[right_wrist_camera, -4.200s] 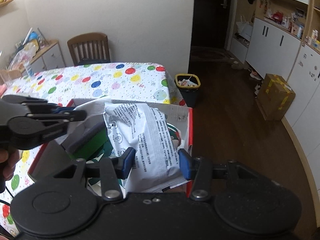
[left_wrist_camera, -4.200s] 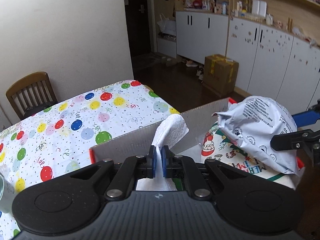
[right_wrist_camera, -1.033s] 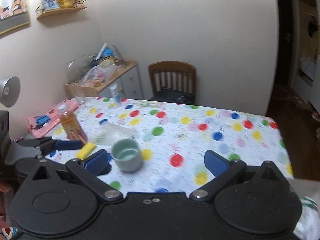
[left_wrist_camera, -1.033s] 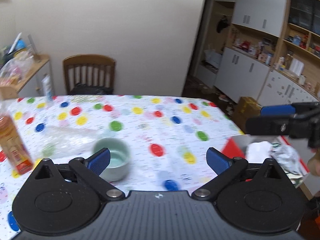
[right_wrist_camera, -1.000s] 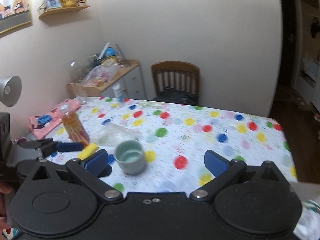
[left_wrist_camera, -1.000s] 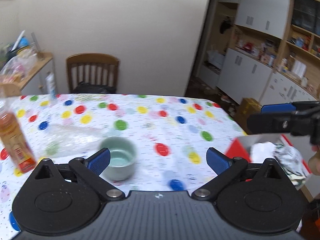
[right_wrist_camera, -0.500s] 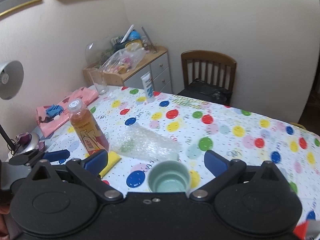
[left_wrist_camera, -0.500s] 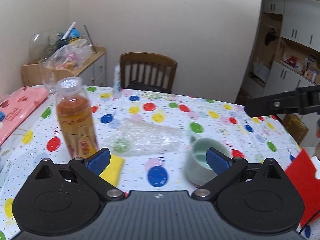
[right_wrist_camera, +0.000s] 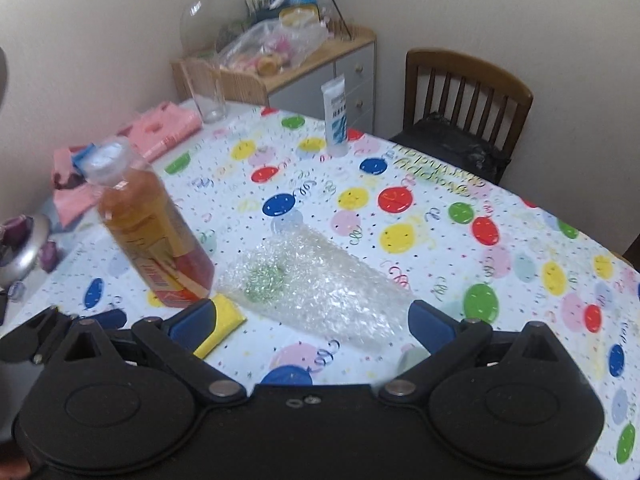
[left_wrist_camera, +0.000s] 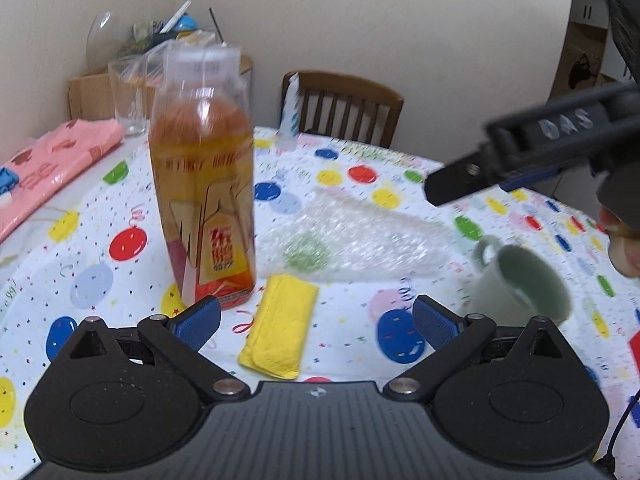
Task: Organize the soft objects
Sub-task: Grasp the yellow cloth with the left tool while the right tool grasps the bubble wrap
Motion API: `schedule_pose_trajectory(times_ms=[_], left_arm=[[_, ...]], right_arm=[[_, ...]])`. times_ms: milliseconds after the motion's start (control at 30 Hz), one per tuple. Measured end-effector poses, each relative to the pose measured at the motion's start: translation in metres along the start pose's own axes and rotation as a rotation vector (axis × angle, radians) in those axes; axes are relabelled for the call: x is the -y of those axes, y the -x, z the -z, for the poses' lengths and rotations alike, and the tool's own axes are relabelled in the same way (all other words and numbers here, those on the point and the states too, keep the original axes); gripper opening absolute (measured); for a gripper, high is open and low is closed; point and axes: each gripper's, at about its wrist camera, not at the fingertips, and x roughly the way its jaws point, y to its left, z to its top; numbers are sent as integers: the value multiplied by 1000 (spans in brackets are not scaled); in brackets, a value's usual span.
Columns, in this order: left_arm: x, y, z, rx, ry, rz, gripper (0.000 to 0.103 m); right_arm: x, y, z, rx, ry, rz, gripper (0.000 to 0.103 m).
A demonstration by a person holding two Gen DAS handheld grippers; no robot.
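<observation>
A folded yellow cloth (left_wrist_camera: 280, 328) lies flat on the balloon-print tablecloth, right in front of my open, empty left gripper (left_wrist_camera: 316, 322), between its spread blue pads. A crumpled sheet of clear bubble wrap (right_wrist_camera: 316, 288) lies just beyond it, and my right gripper (right_wrist_camera: 311, 324) hovers over its near edge, open and empty. In the right wrist view the yellow cloth (right_wrist_camera: 222, 324) pokes out beside the left pad. One finger of the right gripper (left_wrist_camera: 520, 156) crosses the upper right of the left wrist view.
An orange drink bottle (left_wrist_camera: 202, 208) stands upright just left of the yellow cloth. A pale green mug (left_wrist_camera: 520, 280) sits to the right. Farther back are a white tube (right_wrist_camera: 335, 114), a glass (right_wrist_camera: 208, 96), a pink bag (right_wrist_camera: 160, 128) and a wooden chair (right_wrist_camera: 464, 92).
Both grippers let go of the white cloth and the packet at the box, opened, and swung left across the table. They now sit lower and closer to the bottle, yellow cloth and bubble wrap.
</observation>
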Motion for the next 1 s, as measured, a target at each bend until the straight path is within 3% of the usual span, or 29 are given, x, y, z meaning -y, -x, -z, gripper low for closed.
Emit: schedule_pose_trajectory(times_ms=[533, 867, 1000], left_arm=[[-14, -54, 21, -65, 0, -55, 101], [-8, -61, 23, -47, -36, -65, 81], [-6, -60, 24, -38, -50, -75, 70]], right_arm=[[-14, -114, -31, -169, -28, 50, 103], [-19, -143, -29, -203, -62, 100, 102], [-22, -147, -24, -211, -59, 109, 96]])
